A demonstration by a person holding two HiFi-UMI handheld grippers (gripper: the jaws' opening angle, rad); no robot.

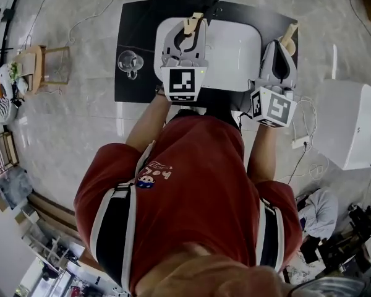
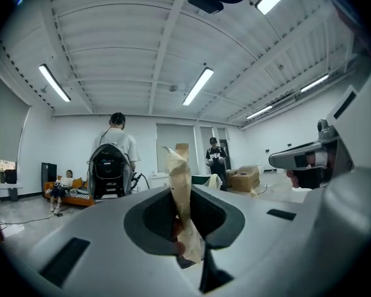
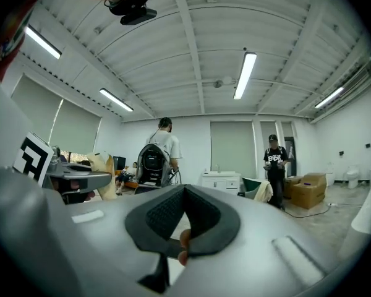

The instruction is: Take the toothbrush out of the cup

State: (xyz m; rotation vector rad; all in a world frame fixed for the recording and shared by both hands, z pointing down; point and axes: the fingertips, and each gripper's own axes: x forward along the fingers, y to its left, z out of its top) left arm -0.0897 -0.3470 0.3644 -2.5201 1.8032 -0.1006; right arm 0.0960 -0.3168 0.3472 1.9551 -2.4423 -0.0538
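Toothbrush not discernible; left gripper [image 2: 184, 221] pinches a beige strip [image 2: 178, 166] (identity unclear), right gripper [image 3: 182, 218] closed, empty

- You are standing at a black table [image 1: 139, 23], with a white tray [image 1: 235, 48] lying on it.
- A wooden stool [image 1: 46, 64] is standing on the floor to your left, and a white cabinet [image 1: 352, 122] to your right.
- A person [image 2: 120, 142] wearing a backpack [image 2: 108, 166] is standing across the room, facing away from you.
- A person in black [image 2: 216, 156] is standing near cardboard boxes [image 2: 244, 178].
- Someone [image 2: 62, 184] is sitting on an orange couch [image 2: 80, 198].
- Ceiling lights [image 2: 198, 85] are glowing overhead.
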